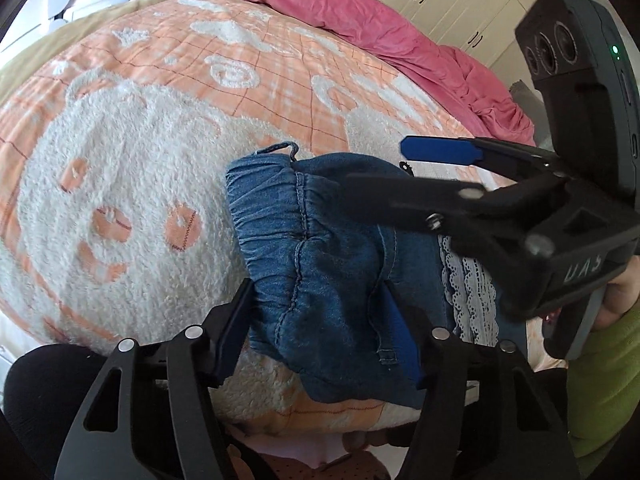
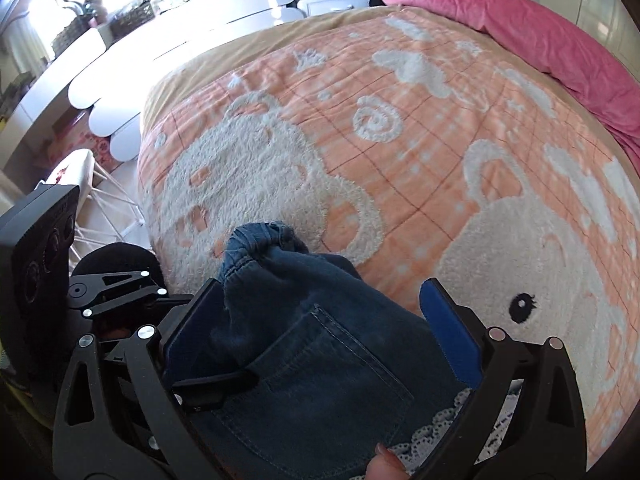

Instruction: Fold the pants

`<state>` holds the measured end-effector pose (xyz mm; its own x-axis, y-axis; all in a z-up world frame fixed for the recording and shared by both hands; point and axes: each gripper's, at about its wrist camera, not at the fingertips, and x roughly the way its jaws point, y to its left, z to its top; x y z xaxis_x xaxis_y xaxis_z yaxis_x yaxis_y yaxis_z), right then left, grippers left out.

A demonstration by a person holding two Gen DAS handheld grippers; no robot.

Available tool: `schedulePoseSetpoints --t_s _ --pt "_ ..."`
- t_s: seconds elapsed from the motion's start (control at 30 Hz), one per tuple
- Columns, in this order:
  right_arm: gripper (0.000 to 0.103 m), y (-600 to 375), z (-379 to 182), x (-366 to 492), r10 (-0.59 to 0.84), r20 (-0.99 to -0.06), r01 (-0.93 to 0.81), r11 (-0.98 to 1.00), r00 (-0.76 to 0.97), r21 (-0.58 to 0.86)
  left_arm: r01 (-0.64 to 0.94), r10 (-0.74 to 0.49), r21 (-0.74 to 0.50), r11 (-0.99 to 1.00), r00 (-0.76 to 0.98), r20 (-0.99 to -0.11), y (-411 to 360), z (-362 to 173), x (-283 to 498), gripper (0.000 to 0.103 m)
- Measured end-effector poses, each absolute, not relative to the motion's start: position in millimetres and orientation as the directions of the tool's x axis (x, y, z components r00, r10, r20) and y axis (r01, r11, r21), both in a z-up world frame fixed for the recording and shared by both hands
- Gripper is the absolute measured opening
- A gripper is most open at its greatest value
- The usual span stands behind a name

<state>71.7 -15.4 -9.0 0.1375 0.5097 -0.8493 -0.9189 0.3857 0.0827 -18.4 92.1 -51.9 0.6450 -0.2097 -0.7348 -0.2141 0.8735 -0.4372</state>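
Left claw, seen from its own camera, straddled the folded pants at the bed's near edge, jaws spread, pads not clearly pinching; the right claw hovered spread above them. Seen from the right camera, the pants lay between spread jaws. Folding looked nearly finished; next, probably, a firm pinch. No containers held anything relevant.

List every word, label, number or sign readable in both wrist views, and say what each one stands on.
"UAS", or something close to it: raised letters on the black body of the right gripper, seen at an angle and blurred in the left wrist view, so the reading is uncertain.

No readable text on the denim pants, the orange blanket, the pink quilt or the left gripper.

Items on the white counter: too small and overexposed to read.
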Motion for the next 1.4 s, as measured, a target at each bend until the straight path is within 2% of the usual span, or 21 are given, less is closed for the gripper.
schedulePoseSetpoints --t_s 0.27,0.33,0.4,0.5,0.6,0.77,0.83,0.97,1.0,1.03,1.1,1.23,1.37,1.4 --pt "0.092 18 -30 72 0.469 -0.881 -0.937 0.331 0.061 0.111 -0.204 -0.219 -0.457 0.866 0.666 -0.713 91 -57 -11 0.061" --pt "0.083 26 -40 77 0.44 -0.897 -0.932 0.339 0.036 0.129 -0.205 -0.213 -0.45 0.869 0.666 -0.715 91 -57 -10 0.061" --pt "0.065 31 -49 82 0.436 -0.9 -0.924 0.343 -0.005 0.171 -0.207 -0.213 -0.45 0.869 0.664 -0.717 91 -59 -7 0.061" --pt "0.046 33 -57 83 0.447 -0.895 -0.915 0.358 -0.008 0.187 -0.206 -0.213 -0.449 0.869 0.664 -0.717 92 -60 -4 0.063" --pt "0.036 22 -52 86 0.501 -0.865 -0.898 0.36 -0.042 0.252 -0.205 -0.227 -0.477 0.854 0.679 -0.698 96 -59 -5 0.071" --pt "0.034 -23 -24 95 0.667 -0.737 -0.844 0.329 -0.11 0.424 -0.179 -0.216 -0.476 0.861 0.718 -0.661 95 -50 -13 0.081" --pt "0.034 -38 -12 97 0.709 -0.696 -0.831 0.313 -0.118 0.46 -0.152 -0.229 -0.481 0.863 0.732 -0.642 91 -47 -14 0.087" --pt "0.034 -60 3 97 0.741 -0.663 -0.832 0.299 -0.105 0.466 -0.098 -0.291 -0.523 0.847 0.737 -0.61 85 -46 -9 0.089" --pt "0.034 -66 6 97 0.745 -0.659 -0.834 0.299 -0.099 0.463 -0.084 -0.312 -0.537 0.839 0.734 -0.603 82 -47 -6 0.088" --pt "0.034 -71 8 99 0.749 -0.656 -0.835 0.3 -0.093 0.461 -0.073 -0.338 -0.555 0.829 0.726 -0.6 77 -48 -4 0.076" --pt "0.034 -83 13 100 0.76 -0.646 -0.839 0.3 -0.078 0.454 -0.055 -0.369 -0.567 0.822 0.708 -0.603 66 -46 0 0.059" --pt "0.035 -113 21 105 0.788 -0.614 -0.843 0.297 -0.049 0.449 -0.042 -0.376 -0.571 0.82 0.713 -0.592 43 -32 7 0.057" --pt "0.041 -145 30 116 0.809 -0.587 -0.835 0.332 0.013 0.439 -0.018 -0.36 -0.539 0.842 0.727 -0.585 9 -14 24 0.057" --pt "0.043 -154 32 119 0.813 -0.582 -0.831 0.344 0.03 0.437 -0.012 -0.359 -0.536 0.844 0.729 -0.583 4 -12 26 0.061"
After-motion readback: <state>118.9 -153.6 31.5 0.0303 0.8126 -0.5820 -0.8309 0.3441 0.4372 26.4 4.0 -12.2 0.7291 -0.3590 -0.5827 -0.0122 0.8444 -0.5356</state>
